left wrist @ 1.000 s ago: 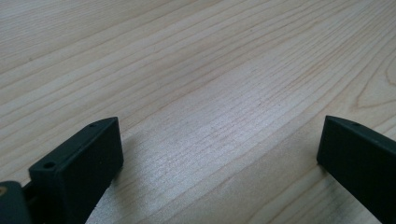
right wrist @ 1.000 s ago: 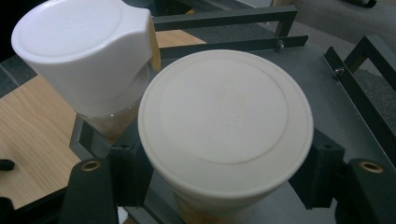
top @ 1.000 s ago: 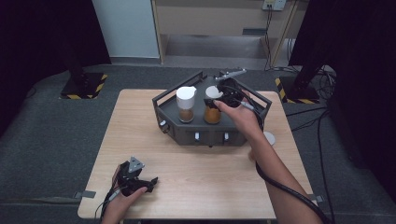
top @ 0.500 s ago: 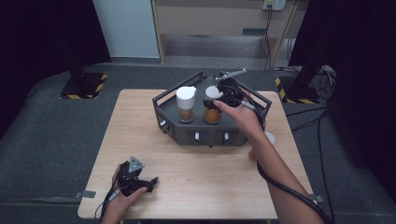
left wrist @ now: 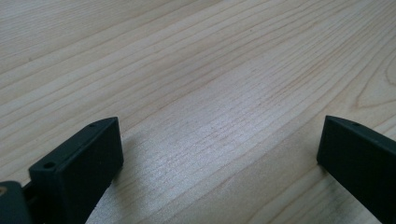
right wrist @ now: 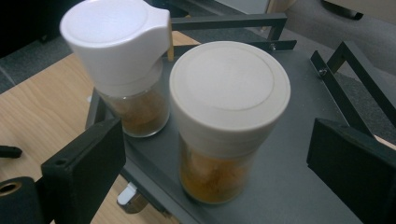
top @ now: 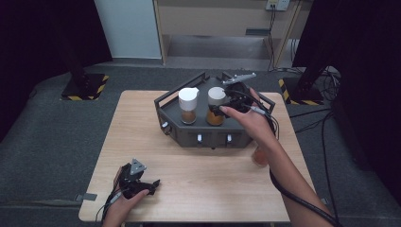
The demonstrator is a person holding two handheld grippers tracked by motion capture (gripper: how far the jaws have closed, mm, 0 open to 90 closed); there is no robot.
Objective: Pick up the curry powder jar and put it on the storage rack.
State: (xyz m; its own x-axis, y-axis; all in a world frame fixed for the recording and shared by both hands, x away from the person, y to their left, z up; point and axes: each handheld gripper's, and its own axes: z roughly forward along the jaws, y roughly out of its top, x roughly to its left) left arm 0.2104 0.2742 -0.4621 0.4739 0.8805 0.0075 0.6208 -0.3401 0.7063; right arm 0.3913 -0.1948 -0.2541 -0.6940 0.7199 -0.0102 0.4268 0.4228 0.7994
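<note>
— What do you have from the high view?

— I see my right gripper (top: 226, 106) right of centre in the frame, over the dark rack (top: 208, 130), just beside the round-lidded jar (top: 216, 106). The spouted jar (top: 188, 105) stands just left of that one. My left gripper (top: 137, 182) rests low at lower left on the table (top: 198, 184).

— And the left gripper view?

— Jaws spread wide, released, bare wood grain between them.

— The right gripper view?

— The round-lidded jar (right wrist: 224, 126) sits mid-frame between my parted jaws, nothing clasped. I think neither jaw touches it, though the angle is poor. The spouted jar (right wrist: 123, 60) stands upper left, upright on the rack (right wrist: 289, 186).
</note>
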